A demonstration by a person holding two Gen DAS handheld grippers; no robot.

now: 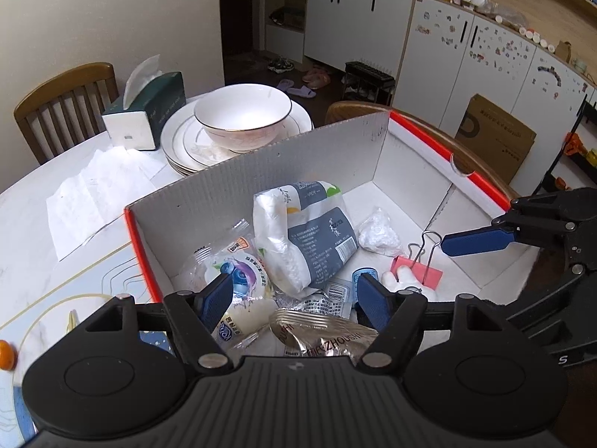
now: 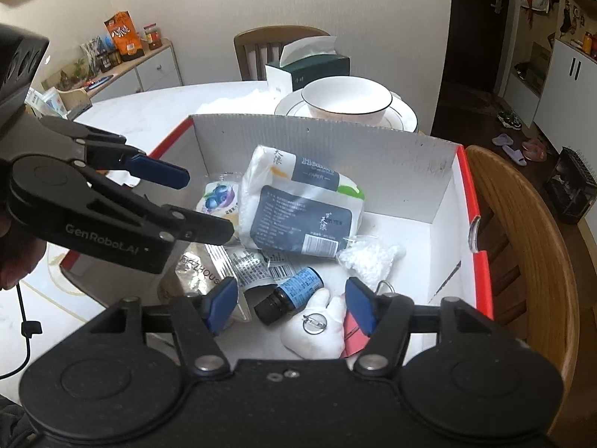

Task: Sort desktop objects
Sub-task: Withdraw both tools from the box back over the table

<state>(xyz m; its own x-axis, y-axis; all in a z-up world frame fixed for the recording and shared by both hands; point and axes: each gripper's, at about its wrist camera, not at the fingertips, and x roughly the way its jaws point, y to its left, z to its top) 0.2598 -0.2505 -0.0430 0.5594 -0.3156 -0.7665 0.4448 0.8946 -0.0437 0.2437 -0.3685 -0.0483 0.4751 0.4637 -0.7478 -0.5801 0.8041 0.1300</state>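
Observation:
A cardboard box (image 1: pixel 261 171) with red edges (image 2: pixel 440 186) holds a tissue pack (image 1: pixel 309 235) (image 2: pixel 298 201), a blueberry snack bag (image 1: pixel 238 272) (image 2: pixel 218 196), a silver foil packet (image 1: pixel 321 332) (image 2: pixel 201 272), a small blue bottle (image 2: pixel 294 291), a white plush toy (image 2: pixel 317 328), a pink binder clip (image 1: pixel 419 268) and a bag of white beads (image 1: pixel 378 233) (image 2: pixel 367 259). My left gripper (image 1: pixel 294 298) is open and empty above the box's near end. My right gripper (image 2: pixel 293 308) is open and empty over the bottle and the plush toy.
A white bowl (image 1: pixel 242 115) sits on stacked plates (image 1: pixel 179 142) behind the box, next to a green tissue box (image 1: pixel 149 112). Papers (image 1: pixel 93 190) lie on the table at left. An orange (image 1: pixel 5 354) lies at the left edge. Wooden chairs (image 2: pixel 522 246) stand around.

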